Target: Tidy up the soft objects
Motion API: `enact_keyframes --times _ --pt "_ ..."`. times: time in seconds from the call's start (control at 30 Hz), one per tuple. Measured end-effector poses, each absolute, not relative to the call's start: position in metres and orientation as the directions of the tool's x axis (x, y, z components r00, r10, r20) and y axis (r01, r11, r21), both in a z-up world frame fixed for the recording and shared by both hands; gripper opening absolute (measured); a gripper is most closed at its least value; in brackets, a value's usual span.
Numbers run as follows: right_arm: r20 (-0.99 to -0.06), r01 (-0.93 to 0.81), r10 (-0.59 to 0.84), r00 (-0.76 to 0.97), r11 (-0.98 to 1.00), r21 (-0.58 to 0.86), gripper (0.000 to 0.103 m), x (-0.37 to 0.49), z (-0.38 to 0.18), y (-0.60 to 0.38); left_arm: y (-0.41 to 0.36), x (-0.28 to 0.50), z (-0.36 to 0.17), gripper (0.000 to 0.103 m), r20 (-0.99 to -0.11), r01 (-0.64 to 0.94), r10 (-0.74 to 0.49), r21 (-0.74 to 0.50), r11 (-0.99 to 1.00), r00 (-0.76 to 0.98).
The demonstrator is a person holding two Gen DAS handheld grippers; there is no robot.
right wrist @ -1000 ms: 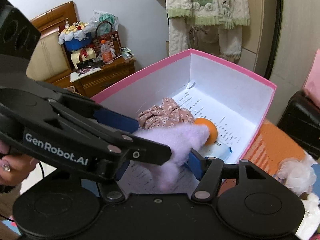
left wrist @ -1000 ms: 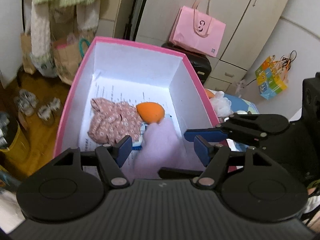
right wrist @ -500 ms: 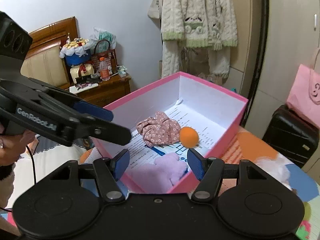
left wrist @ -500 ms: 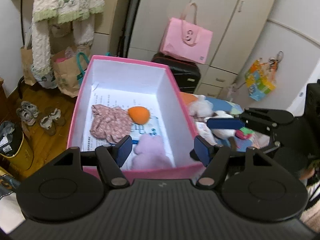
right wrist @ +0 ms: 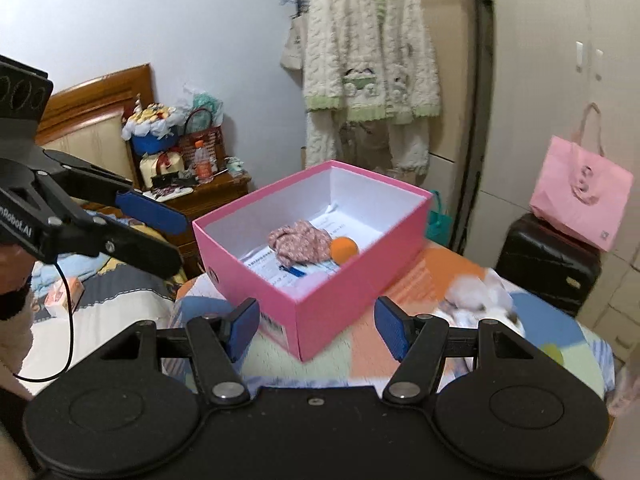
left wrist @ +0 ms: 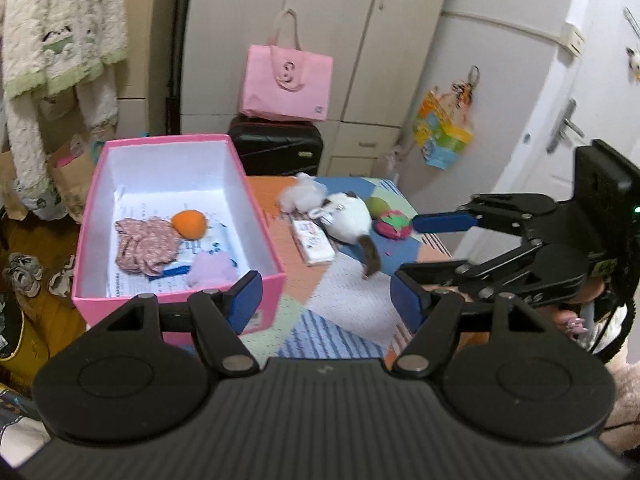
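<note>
The pink box [left wrist: 256, 208] stands open on the patchwork table [left wrist: 344, 296], at its left end. Inside it, on printed paper, lie a floral cloth [left wrist: 146, 244], an orange ball [left wrist: 189, 224] touching the cloth's right side, and a lilac plush [left wrist: 212, 268] at the near wall. In my right wrist view the same box [right wrist: 340, 300] shows the cloth [right wrist: 298, 240] and ball [right wrist: 344, 249] side by side; the lilac plush is mostly hidden behind the near wall.

To the right of the box, still on the table, sit a fluffy white puff [left wrist: 300, 196], a white plush cat [left wrist: 348, 220] with a dark tail, a flat packet [left wrist: 314, 242] just left of the cat, a green ball [left wrist: 377, 205] behind it and a red strawberry toy [left wrist: 394, 227] at its right. The striped near part of the table between box and toys is bare. Beyond the far edge stand a black suitcase [left wrist: 276, 148] and a pink bag [left wrist: 286, 82].

My left gripper [left wrist: 326, 294] hangs above the near table edge, jaws spread, grasping nothing. My right gripper [right wrist: 318, 326] is likewise released and empty, raised in front of the box's near corner. From the left wrist view it [left wrist: 428, 254] reaches in from the right, its upper fingertip [left wrist: 444, 222] near the strawberry toy.
</note>
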State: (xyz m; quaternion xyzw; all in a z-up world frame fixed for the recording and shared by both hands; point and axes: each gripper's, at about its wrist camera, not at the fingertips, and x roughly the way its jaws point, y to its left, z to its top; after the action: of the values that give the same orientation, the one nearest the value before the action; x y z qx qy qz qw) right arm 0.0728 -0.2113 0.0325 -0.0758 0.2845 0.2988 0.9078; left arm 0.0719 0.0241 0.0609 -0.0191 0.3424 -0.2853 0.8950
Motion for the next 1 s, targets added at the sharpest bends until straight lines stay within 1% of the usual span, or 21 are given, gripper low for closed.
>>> enact_keyframes --times 0.1,0.2,0.33,0.53,0.77,0.9,1.0 --pt "-0.516 -0.530 0.482 0.708 0.846 0.062 0.069 0.053 0.032 -0.234 0.012 0.077 0.052 0.070 -0.635 0.507 -0.530 -0.241 0.828 0.563" --pt "-0.473 -0.481 0.444 0.761 0.875 0.048 0.069 0.033 0.031 -0.249 0.001 0.084 0.043 0.070 -0.648 0.524 -0.553 -0.268 0.809 0.523" --pt "-0.450 -0.444 0.421 0.787 0.894 0.061 0.069 0.020 0.027 -0.269 -0.022 0.089 0.033 0.070 -0.653 0.563 -0.583 -0.278 0.778 0.484" --pt "-0.468 -0.371 0.362 0.806 0.926 0.077 0.069 0.023 0.012 -0.297 -0.055 0.098 0.019 0.070 -0.662 0.610 -0.602 -0.268 0.746 0.446" --pt "-0.498 -0.296 0.286 0.819 0.953 0.061 0.069 0.037 -0.011 -0.322 -0.084 0.113 0.002 0.070 -0.645 0.615 -0.595 -0.237 0.752 0.479" --pt "-0.505 -0.278 0.285 0.814 0.956 0.091 0.069 0.048 -0.022 -0.337 -0.097 0.127 -0.017 0.070 -0.648 0.595 -0.606 -0.281 0.753 0.461" --pt "-0.511 -0.268 0.287 0.810 0.957 0.114 0.069 0.056 -0.031 -0.347 -0.106 0.138 -0.030 0.070 -0.652 0.573 -0.582 -0.264 0.776 0.487"
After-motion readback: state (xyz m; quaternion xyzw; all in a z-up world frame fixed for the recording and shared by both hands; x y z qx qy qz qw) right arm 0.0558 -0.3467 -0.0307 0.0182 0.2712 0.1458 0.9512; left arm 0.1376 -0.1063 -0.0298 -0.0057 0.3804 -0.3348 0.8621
